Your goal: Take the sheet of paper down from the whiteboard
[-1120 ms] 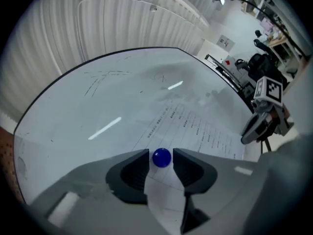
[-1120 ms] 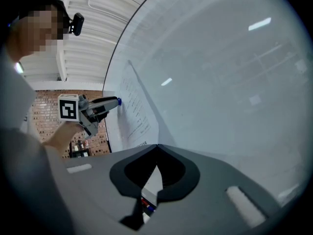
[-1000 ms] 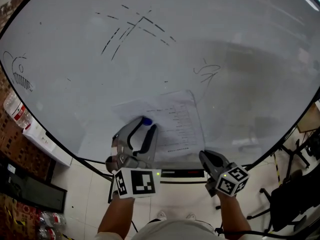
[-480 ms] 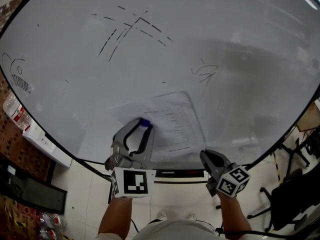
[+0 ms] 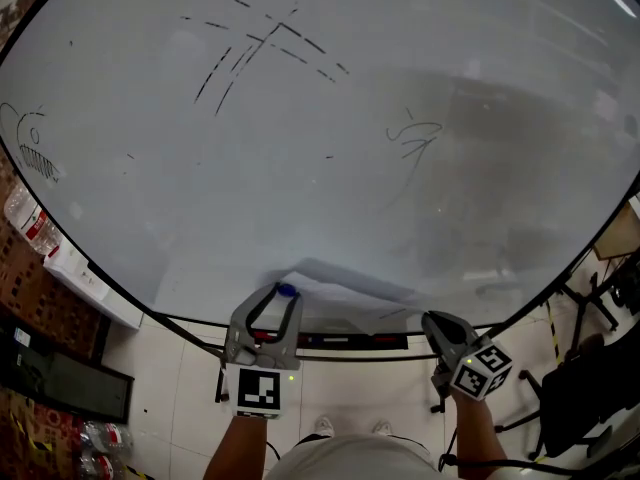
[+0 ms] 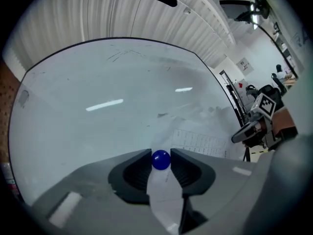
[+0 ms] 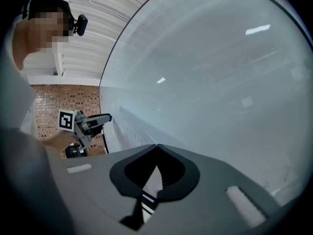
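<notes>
Left gripper view: paper (image 6: 164,196) between fingers (image 6: 196,173)

This looks like an office or a meeting room. A big whiteboard (image 5: 330,148) with pen marks (image 5: 250,53) fills one side. Dark rolling chairs (image 5: 590,388) stand on a pale tiled floor (image 5: 170,368). There is a brick wall (image 7: 54,106), water bottles (image 5: 28,216) and a white slatted ceiling (image 6: 122,13).
</notes>
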{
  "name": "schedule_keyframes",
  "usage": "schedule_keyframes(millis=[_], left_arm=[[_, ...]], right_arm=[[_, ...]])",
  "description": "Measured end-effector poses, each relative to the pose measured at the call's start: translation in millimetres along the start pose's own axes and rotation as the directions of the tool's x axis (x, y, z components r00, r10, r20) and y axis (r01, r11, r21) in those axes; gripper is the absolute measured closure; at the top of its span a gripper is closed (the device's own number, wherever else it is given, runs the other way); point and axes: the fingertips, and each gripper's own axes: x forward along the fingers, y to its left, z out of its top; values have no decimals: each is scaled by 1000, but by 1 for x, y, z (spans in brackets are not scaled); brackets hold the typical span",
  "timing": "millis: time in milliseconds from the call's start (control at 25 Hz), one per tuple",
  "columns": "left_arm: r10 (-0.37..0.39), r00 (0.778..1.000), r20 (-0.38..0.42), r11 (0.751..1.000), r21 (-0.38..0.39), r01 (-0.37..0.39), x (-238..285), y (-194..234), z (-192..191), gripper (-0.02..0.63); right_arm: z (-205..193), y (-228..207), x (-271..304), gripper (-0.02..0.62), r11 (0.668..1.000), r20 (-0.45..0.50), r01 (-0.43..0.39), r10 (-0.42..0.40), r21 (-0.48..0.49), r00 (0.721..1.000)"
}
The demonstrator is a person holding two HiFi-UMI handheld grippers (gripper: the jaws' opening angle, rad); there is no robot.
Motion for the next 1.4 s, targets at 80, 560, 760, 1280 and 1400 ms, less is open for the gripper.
schedule_keyframes(millis=[80, 560, 760, 1280, 1400], left_arm=[[17, 1000, -2, 997, -74, -17, -10, -1, -12, 477], [41, 991, -129, 960, -269, -75, -58, -11, -103, 477], [14, 991, -132, 934, -353, -60, -49, -24, -120, 477], [-9, 987, -161, 920, -389, -55, -48, -32, -123, 477], [-9, 986, -167, 917, -395, -58, -48, -32, -124, 477]], right_arm=[[-13, -8, -11, 588, 999, -31, 27, -28, -16, 999], [-59, -37, -67, 588, 988, -115, 148, -152, -42, 982], [-53, -31, -63, 589, 987, -107, 135, -144, -86, 984], [-15, -27, -62, 589, 972, 3, 166, -168, -168, 986], [-12, -26, -62, 589, 972, 10, 165, -165, -170, 986]])
